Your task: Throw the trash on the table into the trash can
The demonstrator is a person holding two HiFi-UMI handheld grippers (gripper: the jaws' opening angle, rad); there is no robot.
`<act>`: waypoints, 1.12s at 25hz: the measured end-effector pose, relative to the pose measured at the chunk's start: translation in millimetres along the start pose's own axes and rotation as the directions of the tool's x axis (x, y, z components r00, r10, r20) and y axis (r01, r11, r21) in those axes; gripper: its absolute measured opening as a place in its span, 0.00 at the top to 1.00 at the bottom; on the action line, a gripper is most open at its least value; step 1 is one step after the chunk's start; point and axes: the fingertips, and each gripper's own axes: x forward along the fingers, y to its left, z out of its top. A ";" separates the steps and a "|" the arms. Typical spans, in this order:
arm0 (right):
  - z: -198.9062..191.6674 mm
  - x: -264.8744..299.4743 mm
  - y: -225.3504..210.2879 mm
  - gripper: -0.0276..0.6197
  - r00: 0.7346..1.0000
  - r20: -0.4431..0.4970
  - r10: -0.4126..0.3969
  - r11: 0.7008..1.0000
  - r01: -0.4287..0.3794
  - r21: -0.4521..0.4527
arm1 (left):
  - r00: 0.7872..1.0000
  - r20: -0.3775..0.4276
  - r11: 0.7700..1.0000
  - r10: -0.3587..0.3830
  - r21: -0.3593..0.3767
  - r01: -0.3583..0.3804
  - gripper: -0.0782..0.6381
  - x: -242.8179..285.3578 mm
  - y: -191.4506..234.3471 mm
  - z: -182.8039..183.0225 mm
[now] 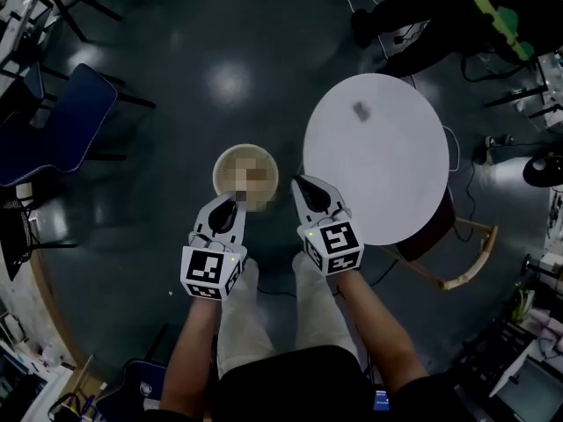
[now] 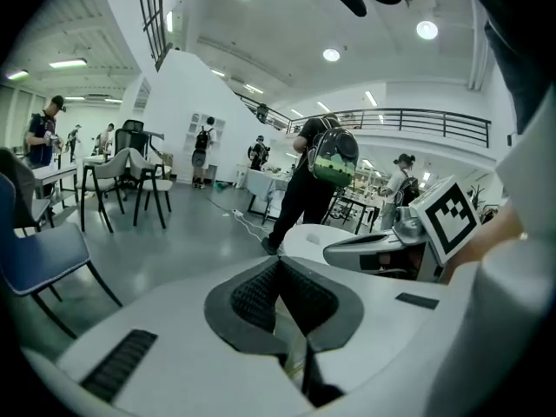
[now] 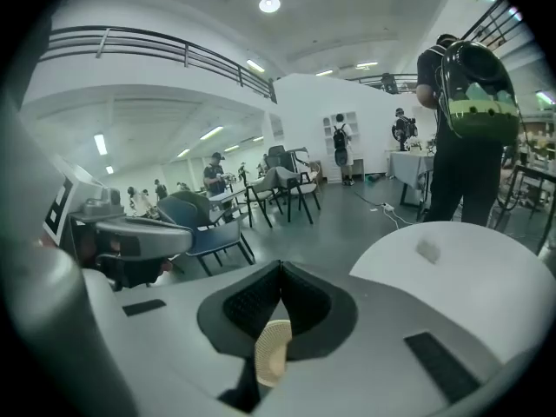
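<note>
A small grey scrap of trash (image 1: 361, 110) lies on the far part of the round white table (image 1: 387, 183); in the right gripper view the scrap (image 3: 427, 250) rests on the table top (image 3: 469, 294) ahead to the right. The round woven trash can (image 1: 230, 167) stands on the floor left of the table. My left gripper (image 1: 226, 207) hovers just before the can, its jaws shut with nothing held (image 2: 276, 263). My right gripper (image 1: 306, 185) is at the table's near-left edge, also shut and empty (image 3: 280, 272). A bit of the can's rim (image 3: 271, 350) shows below its jaws.
A blue chair (image 1: 62, 126) stands at the left. A wooden chair (image 1: 457, 266) sits partly under the table. A person with a green backpack (image 3: 469, 120) stands beyond the table. Cables (image 1: 457, 161) run on the floor at the right. More chairs and desks fill the background.
</note>
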 end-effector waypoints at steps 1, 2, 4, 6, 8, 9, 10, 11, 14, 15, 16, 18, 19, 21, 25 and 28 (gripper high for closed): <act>2.8 -6.4 -7.3 0.93 1.000 0.001 -0.005 1.000 0.005 -0.002 | 1.000 0.007 1.000 -0.002 0.003 0.002 0.88 2.5 -6.4 5.3; 5.4 -12.3 -14.6 0.93 1.000 0.002 -0.011 1.000 0.011 -0.004 | 1.000 0.016 1.000 -0.006 0.004 0.006 0.88 5.5 -12.7 10.1; 10.0 -22.0 -28.8 0.93 1.000 0.006 -0.024 1.000 0.024 -0.005 | 0.999 0.030 1.000 -0.017 0.000 0.017 0.88 12.3 -24.9 18.3; 13.5 -30.4 -43.5 0.93 0.999 0.008 -0.037 0.999 0.037 -0.006 | 0.999 0.035 0.999 -0.032 -0.002 0.032 0.88 20.6 -38.1 24.9; 15.4 -36.4 -60.2 0.93 0.999 0.007 -0.048 0.999 0.048 -0.014 | 0.998 0.038 0.999 -0.049 -0.003 0.049 0.88 30.5 -52.1 30.3; 15.5 -38.0 -69.8 0.93 0.999 0.004 -0.055 0.998 0.055 -0.017 | 0.998 0.038 0.998 -0.056 -0.001 0.056 0.88 35.9 -58.6 32.2; 15.0 -38.4 -79.8 0.93 0.998 0.001 -0.061 0.998 0.061 -0.018 | 0.997 0.036 0.998 -0.062 0.002 0.062 0.88 41.2 -64.5 33.2; 14.1 -38.1 -90.0 0.93 0.998 -0.004 -0.067 0.998 0.067 -0.019 | 0.997 0.031 0.998 -0.067 0.004 0.067 0.88 46.3 -70.0 33.3; 8.9 -35.4 -122.9 0.93 0.996 -0.024 -0.081 0.996 0.081 -0.025 | 0.997 0.015 0.997 -0.080 -0.003 0.080 0.88 62.1 -85.8 30.2; 7.2 -34.1 -134.5 0.92 0.996 -0.031 -0.083 0.996 0.082 -0.024 | 0.996 0.010 0.997 -0.083 -0.005 0.083 0.88 67.5 -90.6 28.1; 6.1 -32.6 -146.3 0.93 0.996 -0.035 -0.085 0.996 0.084 -0.024 | 0.996 0.005 0.996 -0.086 -0.005 0.086 0.88 72.6 -95.0 25.9; 7.1 -29.0 -170.8 0.92 0.994 -0.040 -0.102 0.994 0.101 -0.030 | 0.996 -0.004 0.996 -0.089 -0.005 0.089 0.88 81.6 -102.3 21.7; 8.7 -26.4 -183.1 0.92 0.993 -0.041 -0.114 0.993 0.112 -0.039 | 0.996 -0.009 0.996 -0.089 -0.006 0.089 0.88 85.4 -105.3 20.0; 11.5 -18.5 -207.2 0.92 0.989 -0.050 -0.139 0.989 0.136 -0.063 | 0.996 -0.017 0.996 -0.091 -0.008 0.091 0.88 92.4 -110.1 16.9; 13.1 -0.3 -251.6 0.92 0.979 -0.074 -0.188 0.978 0.180 -0.107 | 0.995 -0.037 0.995 -0.095 -0.005 0.095 0.88 103.0 -118.6 9.2; 9.8 16.4 -272.6 0.89 0.975 -0.096 -0.203 0.975 0.191 -0.116 | 0.994 -0.052 0.995 -0.099 -0.004 0.099 0.88 110.1 -120.7 2.2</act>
